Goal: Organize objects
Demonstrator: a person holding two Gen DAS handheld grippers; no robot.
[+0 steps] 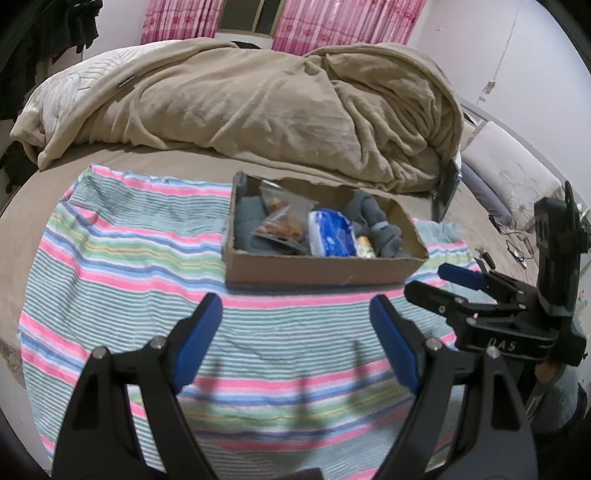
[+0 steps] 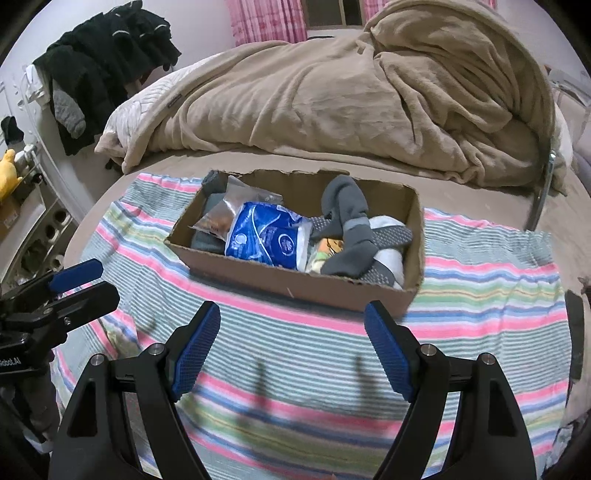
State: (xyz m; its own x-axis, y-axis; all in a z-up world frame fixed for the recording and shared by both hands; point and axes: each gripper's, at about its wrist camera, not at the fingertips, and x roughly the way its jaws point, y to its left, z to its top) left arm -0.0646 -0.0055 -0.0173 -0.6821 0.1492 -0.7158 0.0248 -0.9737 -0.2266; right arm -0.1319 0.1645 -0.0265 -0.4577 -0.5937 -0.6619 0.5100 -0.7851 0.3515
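**Bed-top lot: two grippers, striped towel, filled carton**

1. Left gripper [image 1: 295,332]: jaws spread wide, nothing between the blue pads, held above the towel short of the carton.
2. Right gripper [image 2: 291,339]: jaws likewise wide apart and empty. Its body, seen from the left wrist view, carries the letters "DAS"; the left unit, seen from the right view, shows a partial "...obot.AI".
3. Striped towel [image 2: 295,354]: pink, blue, green and white bands, spread flat on the bed; a bare stretch lies between the grippers and the carton.
4. Cardboard box [image 2: 295,284]: open-topped, far rim torn and ragged, sitting on the towel's far half. Contents:
   - blue-and-white packet [image 2: 266,236], print unreadable;
   - clear snack bag [image 2: 218,218] at the left;
   - grey socks [image 2: 347,229] at the right.
5. Beige blanket [image 1: 258,99]: heaped behind the carton.
6. Pink curtains [image 1: 332,22]: on the far wall.
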